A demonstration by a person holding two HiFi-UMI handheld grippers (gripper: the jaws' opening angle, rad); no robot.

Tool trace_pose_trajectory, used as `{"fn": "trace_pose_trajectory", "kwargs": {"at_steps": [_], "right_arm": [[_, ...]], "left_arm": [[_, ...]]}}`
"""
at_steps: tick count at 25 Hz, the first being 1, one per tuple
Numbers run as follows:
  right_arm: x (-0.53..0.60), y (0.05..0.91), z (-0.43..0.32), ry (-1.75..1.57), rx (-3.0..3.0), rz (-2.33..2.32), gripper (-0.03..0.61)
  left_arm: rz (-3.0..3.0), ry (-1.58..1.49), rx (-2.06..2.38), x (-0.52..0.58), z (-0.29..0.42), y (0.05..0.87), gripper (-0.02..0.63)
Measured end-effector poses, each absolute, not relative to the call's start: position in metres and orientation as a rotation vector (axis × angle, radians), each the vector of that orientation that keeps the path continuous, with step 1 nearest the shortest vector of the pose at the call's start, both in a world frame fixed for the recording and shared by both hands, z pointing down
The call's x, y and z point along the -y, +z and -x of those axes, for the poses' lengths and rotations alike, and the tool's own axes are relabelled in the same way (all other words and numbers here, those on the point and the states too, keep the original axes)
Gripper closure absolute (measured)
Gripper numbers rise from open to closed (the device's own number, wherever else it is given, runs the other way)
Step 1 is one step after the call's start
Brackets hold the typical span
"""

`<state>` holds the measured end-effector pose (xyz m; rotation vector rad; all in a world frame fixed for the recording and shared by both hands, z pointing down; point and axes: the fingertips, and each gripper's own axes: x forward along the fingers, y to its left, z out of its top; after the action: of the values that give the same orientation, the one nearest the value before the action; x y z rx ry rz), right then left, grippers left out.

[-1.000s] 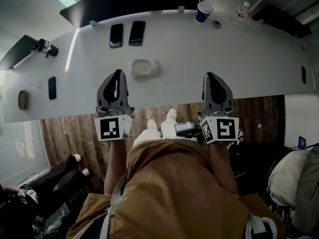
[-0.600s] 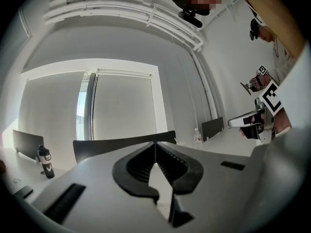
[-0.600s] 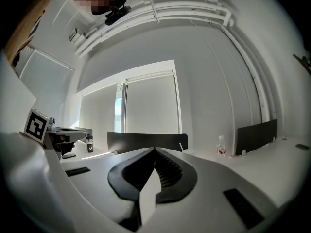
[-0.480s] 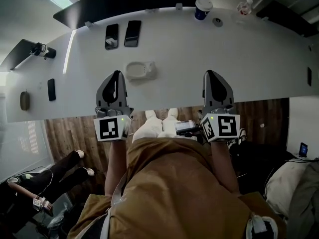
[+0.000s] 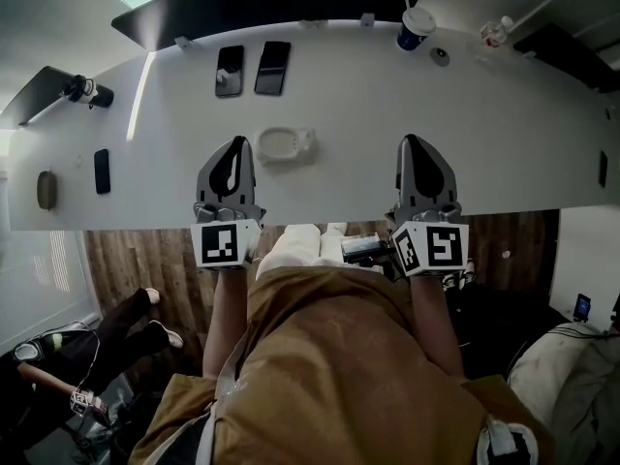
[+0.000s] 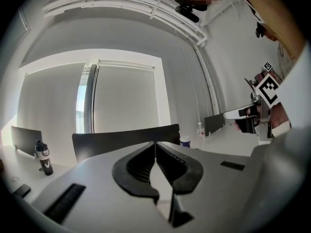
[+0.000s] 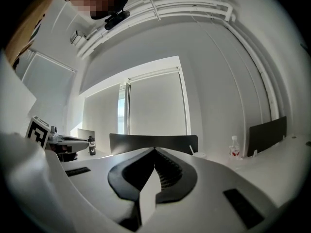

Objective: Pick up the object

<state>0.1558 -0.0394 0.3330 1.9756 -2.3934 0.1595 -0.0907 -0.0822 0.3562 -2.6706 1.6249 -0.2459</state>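
Nothing is picked up yet. The left gripper (image 5: 235, 143) and right gripper (image 5: 413, 141) hover over the near edge of the worktop (image 5: 504, 143), jaws closed and empty. The likely object, a white dish (image 5: 284, 146), lies untouched just right of the left gripper's tip. Opening, reaching and gripping remain.

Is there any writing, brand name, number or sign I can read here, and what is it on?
No word or number is readable in any view.
Two marker cubes: black-and-white square patterns, no letters.
Clear bottle: red label, too small to read.
Black bottle: white mark, too blurred to read.
Blue cup: no print can be made out.
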Motion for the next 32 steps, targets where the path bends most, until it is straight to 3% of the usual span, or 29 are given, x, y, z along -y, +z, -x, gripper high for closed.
{"fn": "trace_pose_trajectory", "kwargs": {"at_steps": [18, 32], "right_arm": [[0.083, 0.336, -0.093, 0.120, 2.435, -1.850, 0.571], [0.089, 0.344, -0.105, 0.129, 2.455, -1.804, 0.571]], "left_arm": [[2.825, -0.262, -1.743, 0.102, 0.122, 0.416, 0.595], [2.979, -0.132, -1.919, 0.092, 0.127, 0.450, 0.594]]}}
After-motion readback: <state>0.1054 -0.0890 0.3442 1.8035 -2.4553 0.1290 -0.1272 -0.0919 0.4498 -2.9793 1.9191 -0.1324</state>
